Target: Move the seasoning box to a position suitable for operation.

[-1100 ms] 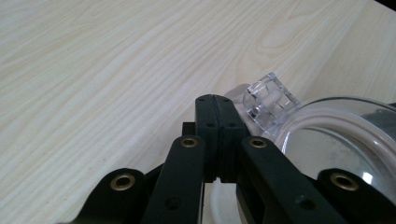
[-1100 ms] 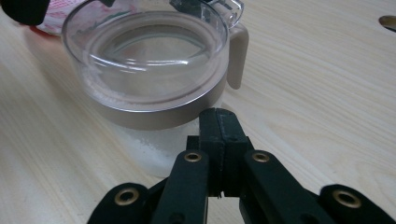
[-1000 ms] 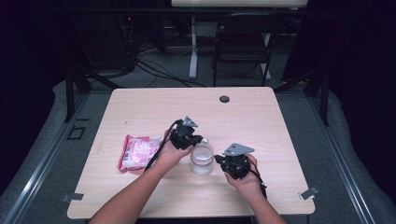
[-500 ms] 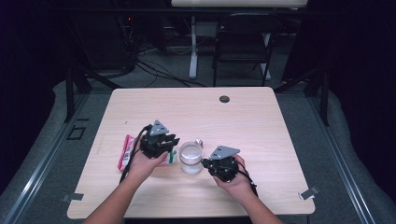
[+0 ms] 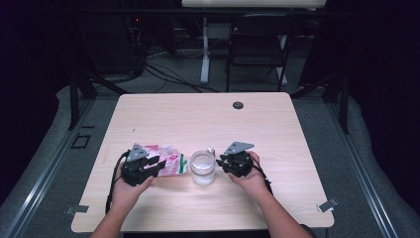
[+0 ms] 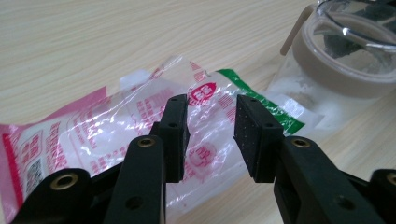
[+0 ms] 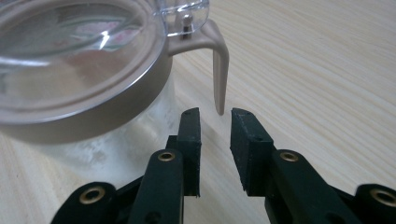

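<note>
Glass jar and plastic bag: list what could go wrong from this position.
1. The right gripper has just been opening with nothing between its jaws, beside the jar; a nudge could push or tip it.
2. The left gripper, also just opening, hangs over the crinkled bag; the slick film could slip or tear when pinched.
3. The bag's end lies against the jar, so pulling it may drag the jar.

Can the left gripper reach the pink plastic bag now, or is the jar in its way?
Probably yes. The left gripper has its jaws apart right over the plastic bag, with nothing between them. The jar stands beside the bag, off the gripper's path.
</note>
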A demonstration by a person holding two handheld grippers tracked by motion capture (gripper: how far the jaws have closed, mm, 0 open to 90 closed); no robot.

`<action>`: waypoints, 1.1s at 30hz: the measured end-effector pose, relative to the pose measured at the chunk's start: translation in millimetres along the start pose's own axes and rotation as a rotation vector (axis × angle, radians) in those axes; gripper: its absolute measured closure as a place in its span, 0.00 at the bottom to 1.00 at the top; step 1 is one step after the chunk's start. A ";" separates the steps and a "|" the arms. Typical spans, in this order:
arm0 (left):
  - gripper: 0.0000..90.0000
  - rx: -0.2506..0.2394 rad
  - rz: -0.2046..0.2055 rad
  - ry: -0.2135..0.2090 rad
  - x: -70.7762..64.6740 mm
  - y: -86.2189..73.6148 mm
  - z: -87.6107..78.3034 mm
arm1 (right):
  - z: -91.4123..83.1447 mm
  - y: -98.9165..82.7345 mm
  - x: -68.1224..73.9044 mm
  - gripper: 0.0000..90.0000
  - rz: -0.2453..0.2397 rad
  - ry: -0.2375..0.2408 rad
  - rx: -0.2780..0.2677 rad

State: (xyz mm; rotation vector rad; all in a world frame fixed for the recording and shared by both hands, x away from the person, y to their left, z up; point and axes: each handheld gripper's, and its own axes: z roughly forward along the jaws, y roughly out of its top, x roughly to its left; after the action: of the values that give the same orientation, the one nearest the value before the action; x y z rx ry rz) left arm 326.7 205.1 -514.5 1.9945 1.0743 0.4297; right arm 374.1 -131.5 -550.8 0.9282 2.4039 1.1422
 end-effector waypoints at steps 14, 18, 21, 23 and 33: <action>0.71 0.005 -0.010 0.062 5.1 -17.7 -15.8 | 29.8 9.4 -12.0 0.83 -0.007 0.051 0.050; 0.71 0.000 -0.019 0.074 6.2 -20.7 -19.4 | 37.3 10.8 -14.7 0.85 0.001 0.055 0.068; 0.70 0.005 -0.024 0.079 7.6 -22.9 -21.2 | 42.0 11.5 -16.0 0.89 0.003 0.065 0.073; 0.70 0.005 -0.025 0.082 8.0 -24.2 -21.2 | 43.4 12.2 -15.8 0.91 0.006 0.072 0.082; 0.70 0.001 -0.009 0.080 4.3 -23.8 -19.9 | 42.5 14.3 -15.5 0.94 0.010 0.072 0.092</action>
State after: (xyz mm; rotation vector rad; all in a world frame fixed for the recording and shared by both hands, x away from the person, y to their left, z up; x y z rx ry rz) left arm 304.2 225.8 -521.3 1.9868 1.1319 0.5081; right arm 414.1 -111.1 -566.2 0.9434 2.5313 1.0938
